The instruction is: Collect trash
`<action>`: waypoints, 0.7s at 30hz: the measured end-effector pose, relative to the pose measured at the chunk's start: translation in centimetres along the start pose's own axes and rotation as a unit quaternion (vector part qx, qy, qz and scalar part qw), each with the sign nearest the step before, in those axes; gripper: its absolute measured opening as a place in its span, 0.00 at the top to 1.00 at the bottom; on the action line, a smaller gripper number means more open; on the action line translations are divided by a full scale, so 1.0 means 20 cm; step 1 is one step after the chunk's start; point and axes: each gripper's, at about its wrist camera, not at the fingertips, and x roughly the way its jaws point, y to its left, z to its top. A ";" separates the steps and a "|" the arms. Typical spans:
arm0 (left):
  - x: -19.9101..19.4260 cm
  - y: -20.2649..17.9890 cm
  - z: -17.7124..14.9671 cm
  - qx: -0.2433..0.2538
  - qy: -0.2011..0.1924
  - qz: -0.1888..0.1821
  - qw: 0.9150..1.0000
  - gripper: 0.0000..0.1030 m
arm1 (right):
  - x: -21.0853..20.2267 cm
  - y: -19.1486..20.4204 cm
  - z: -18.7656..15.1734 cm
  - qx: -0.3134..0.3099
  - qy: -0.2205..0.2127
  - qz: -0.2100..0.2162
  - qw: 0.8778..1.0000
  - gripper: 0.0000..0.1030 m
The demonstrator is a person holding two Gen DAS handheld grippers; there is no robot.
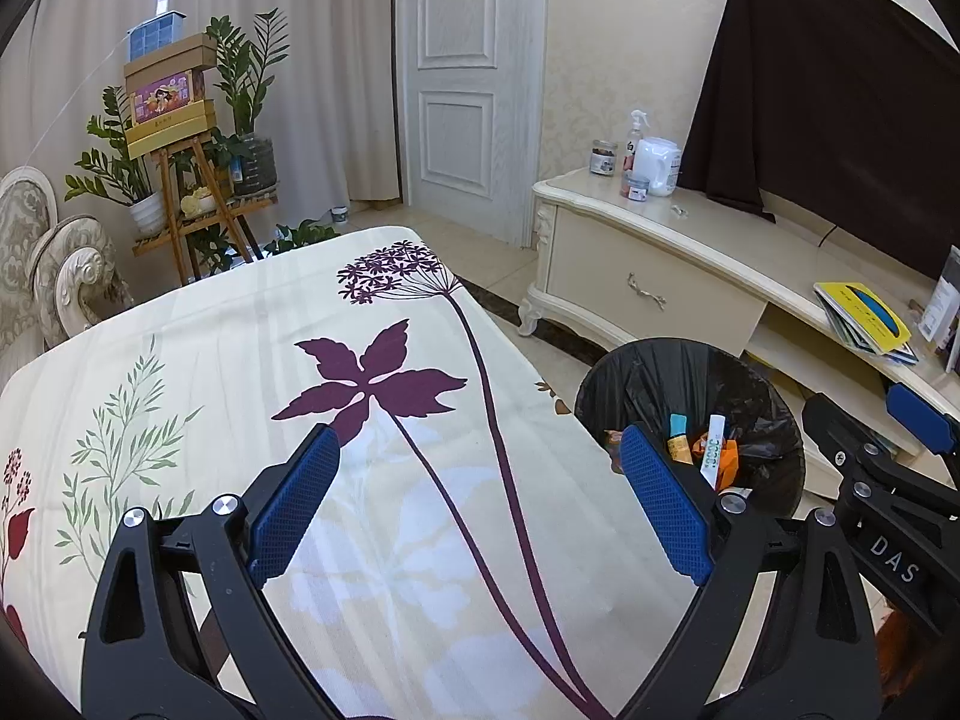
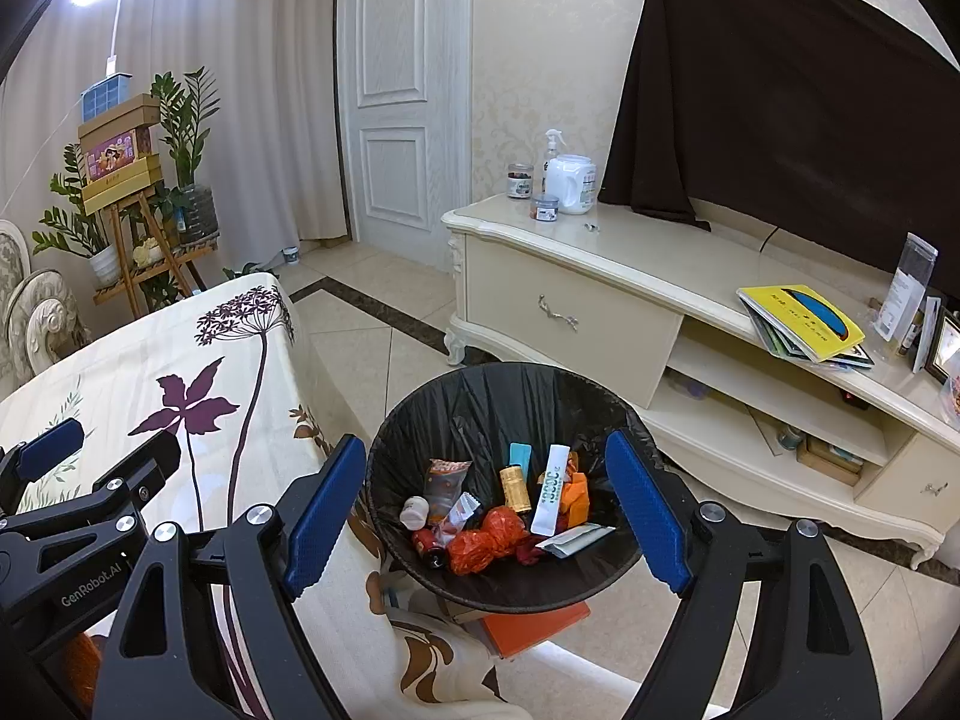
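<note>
A round bin lined with a black bag [image 2: 480, 396] stands on the floor beside the table and holds several pieces of trash: a white sachet [image 2: 551, 498], a gold tube [image 2: 515, 487], orange wrappers [image 2: 483, 540]. My right gripper [image 2: 485, 498] hangs open above the bin, nothing between its blue pads. The bin [image 1: 690, 378] also shows at the right of the left wrist view. There my left gripper [image 1: 474, 486] stands open over the flowered tablecloth [image 1: 240, 360], holding nothing. No loose trash shows on the cloth.
A cream TV cabinet [image 2: 600, 276] runs along the right wall, bearing jars, a spray bottle [image 2: 552, 156] and yellow books [image 2: 801, 321]. A white door [image 2: 396, 96] is behind. A plant stand [image 1: 198, 204] with boxes and a sofa arm [image 1: 66, 276] lie beyond the table's far left.
</note>
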 end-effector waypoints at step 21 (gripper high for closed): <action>0.03 -0.02 0.01 0.003 -0.004 0.006 1.000 0.10 | 0.01 0.00 0.00 -0.001 0.002 0.000 1.000 0.23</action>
